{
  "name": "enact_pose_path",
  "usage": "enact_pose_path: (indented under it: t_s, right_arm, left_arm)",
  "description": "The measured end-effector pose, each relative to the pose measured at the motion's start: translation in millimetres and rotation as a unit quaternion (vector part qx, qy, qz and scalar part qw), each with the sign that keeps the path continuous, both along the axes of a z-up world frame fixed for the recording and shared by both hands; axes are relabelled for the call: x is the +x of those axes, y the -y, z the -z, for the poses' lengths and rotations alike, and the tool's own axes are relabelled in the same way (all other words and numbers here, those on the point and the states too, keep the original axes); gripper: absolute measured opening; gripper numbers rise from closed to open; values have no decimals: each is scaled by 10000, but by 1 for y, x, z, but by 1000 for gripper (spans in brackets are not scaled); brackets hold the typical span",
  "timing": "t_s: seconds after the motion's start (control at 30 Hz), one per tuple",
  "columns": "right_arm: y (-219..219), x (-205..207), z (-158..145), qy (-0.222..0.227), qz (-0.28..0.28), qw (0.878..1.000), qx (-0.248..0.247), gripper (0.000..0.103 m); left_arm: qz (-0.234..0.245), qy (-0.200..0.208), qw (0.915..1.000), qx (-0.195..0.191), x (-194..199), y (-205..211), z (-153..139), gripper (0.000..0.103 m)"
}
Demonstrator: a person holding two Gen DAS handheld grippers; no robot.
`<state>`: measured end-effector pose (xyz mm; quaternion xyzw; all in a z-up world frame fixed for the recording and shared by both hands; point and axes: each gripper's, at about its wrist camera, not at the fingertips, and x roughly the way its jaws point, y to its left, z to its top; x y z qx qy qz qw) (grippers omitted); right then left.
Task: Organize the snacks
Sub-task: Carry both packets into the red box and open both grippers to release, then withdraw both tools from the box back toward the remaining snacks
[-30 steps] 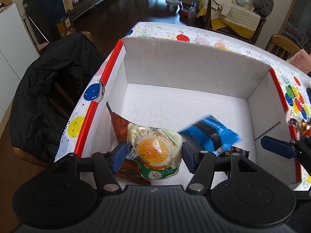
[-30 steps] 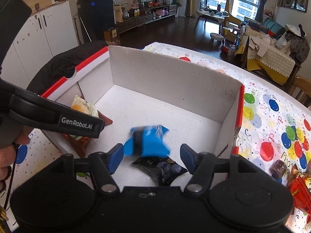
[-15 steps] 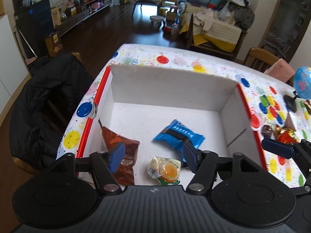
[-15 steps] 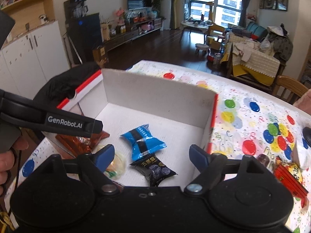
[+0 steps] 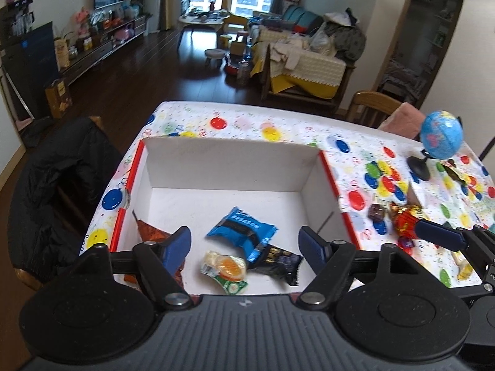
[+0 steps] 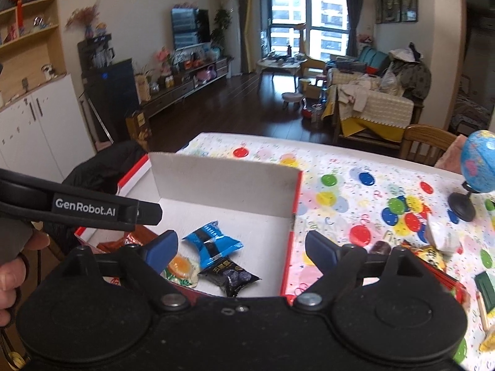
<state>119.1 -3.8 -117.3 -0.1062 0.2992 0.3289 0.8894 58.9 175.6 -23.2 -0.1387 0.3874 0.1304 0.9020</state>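
A white cardboard box with red rims (image 5: pixel 235 160) (image 6: pixel 222 182) stands on the balloon-print table. In it lie a blue snack packet (image 5: pixel 241 227) (image 6: pixel 212 242), a black packet (image 5: pixel 280 261) (image 6: pixel 230 276), an egg-print packet (image 5: pixel 225 267) (image 6: pixel 181 267) and a brown packet (image 5: pixel 151 232) (image 6: pixel 131 239). My left gripper (image 5: pixel 246 247) is open and empty above the box's near edge. My right gripper (image 6: pixel 241 249) is open and empty above the box's near right corner. Loose wrapped snacks (image 5: pixel 402 219) (image 6: pixel 430 255) lie on the table right of the box.
A small blue globe on a black stand (image 5: pixel 439 137) (image 6: pixel 478 167) stands at the table's right. A chair with a black jacket (image 5: pixel 58 182) is at the left table edge. A wooden chair (image 5: pixel 371 108) is at the far side.
The left gripper let go of the egg-print packet and the right dropped the blue packet; both now lie in the box. Both grippers rose and pulled back, jaws wider.
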Motion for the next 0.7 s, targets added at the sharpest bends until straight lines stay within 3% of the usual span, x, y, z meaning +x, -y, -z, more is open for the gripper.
enact_pose_path:
  t_s: [0.27, 0.57, 0.7]
  right_arm:
    - [37, -17, -14, 128, 480, 9983, 300, 98]
    - [77, -24, -21, 143, 923, 9936, 629, 101]
    - [92, -24, -21, 159, 1060, 9914, 757, 102]
  left_arm:
    - [349, 280, 9989, -128, -11, 22, -14, 85]
    - [783, 243, 9966, -111, -8, 55, -20, 86]
    - [999, 285, 9944, -170, -6, 71, -21, 92]
